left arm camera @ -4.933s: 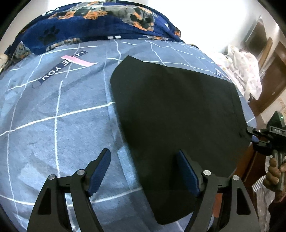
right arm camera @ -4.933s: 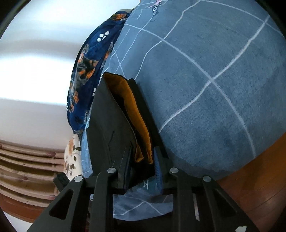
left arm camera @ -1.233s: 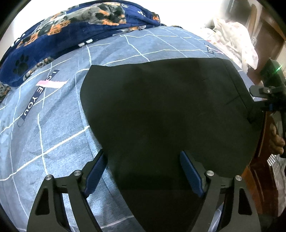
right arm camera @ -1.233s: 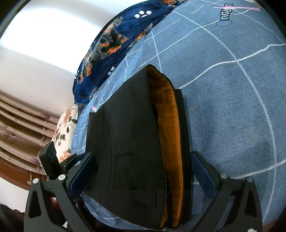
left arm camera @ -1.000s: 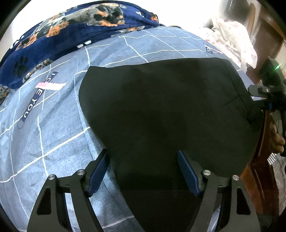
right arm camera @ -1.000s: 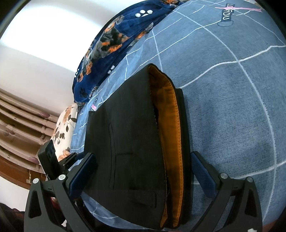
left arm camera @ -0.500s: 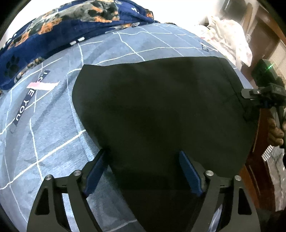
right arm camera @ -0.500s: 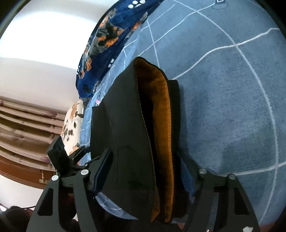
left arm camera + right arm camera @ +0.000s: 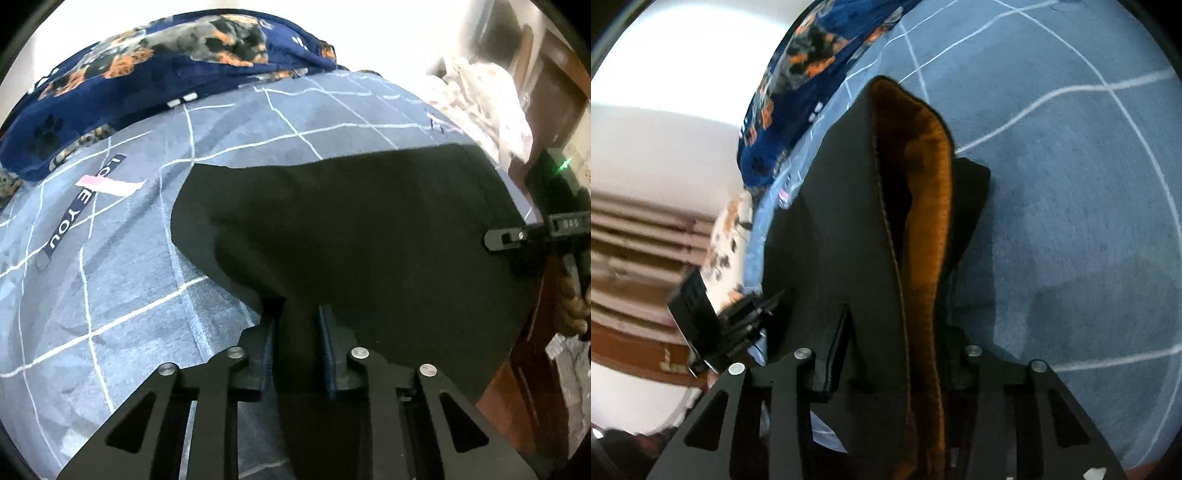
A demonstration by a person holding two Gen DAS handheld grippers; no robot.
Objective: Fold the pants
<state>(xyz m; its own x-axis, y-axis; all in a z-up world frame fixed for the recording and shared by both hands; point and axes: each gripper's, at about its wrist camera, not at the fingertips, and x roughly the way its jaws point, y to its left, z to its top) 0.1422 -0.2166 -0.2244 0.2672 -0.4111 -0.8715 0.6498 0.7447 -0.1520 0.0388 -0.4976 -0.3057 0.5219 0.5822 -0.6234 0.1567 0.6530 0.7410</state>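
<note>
Black pants (image 9: pixel 351 229) with an orange lining (image 9: pixel 927 206) lie folded on a blue checked bed sheet (image 9: pixel 110 258). My left gripper (image 9: pixel 295 325) is shut on the near folded edge of the pants and lifts it a little off the sheet. My right gripper (image 9: pixel 886 354) is shut on the waistband end, with black cloth and orange lining between its fingers (image 9: pixel 834 354). The right gripper also shows at the right edge of the left wrist view (image 9: pixel 517 236). The left gripper shows at the left of the right wrist view (image 9: pixel 746 317).
A dark blue blanket (image 9: pixel 147 74) with dog prints lies bunched along the far side of the bed. A white patterned cloth (image 9: pixel 491 99) lies at the far right. Brown wooden furniture (image 9: pixel 554 74) stands beyond the bed's right edge.
Both grippers were open around the pants half a second ago and have now closed on them. The cloth edge at my left gripper has risen off the sheet.
</note>
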